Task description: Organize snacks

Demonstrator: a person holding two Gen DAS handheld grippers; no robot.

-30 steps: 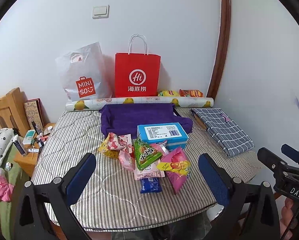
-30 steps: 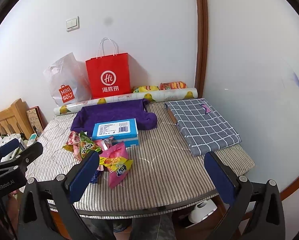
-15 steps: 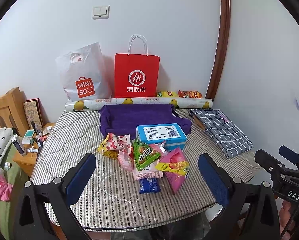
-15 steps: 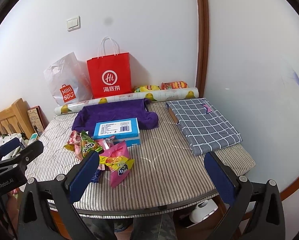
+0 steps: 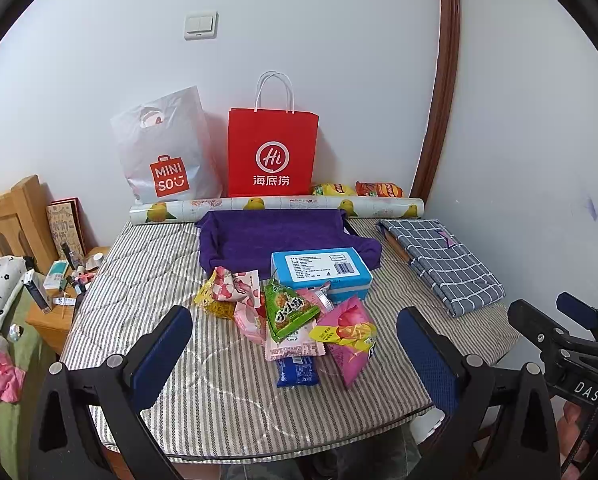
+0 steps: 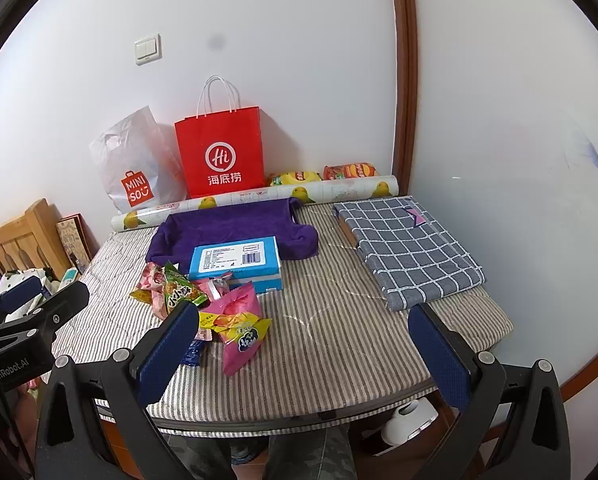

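Observation:
A pile of snack packets lies mid-table on the striped cover: a green packet (image 5: 289, 308) (image 6: 179, 292), a pink bag (image 5: 349, 338) (image 6: 239, 326), a small blue packet (image 5: 297, 372), and yellow and pink ones (image 5: 223, 292). A blue box (image 5: 321, 272) (image 6: 237, 262) sits just behind them. My left gripper (image 5: 295, 354) hangs open at the near table edge, in front of the pile, holding nothing. My right gripper (image 6: 305, 350) is open too, right of the pile, empty.
A purple cloth (image 5: 271, 236) lies behind the box. A folded checked cloth (image 6: 409, 248) fills the right side. Along the wall stand a red paper bag (image 5: 273, 156), a white plastic bag (image 5: 165, 152), a printed roll (image 5: 279, 206) and chip bags (image 5: 355, 189). A cluttered bedside stand (image 5: 59, 292) is left.
Both views have shifted only slightly; the snacks and box lie as before. Both grippers stay open and empty.

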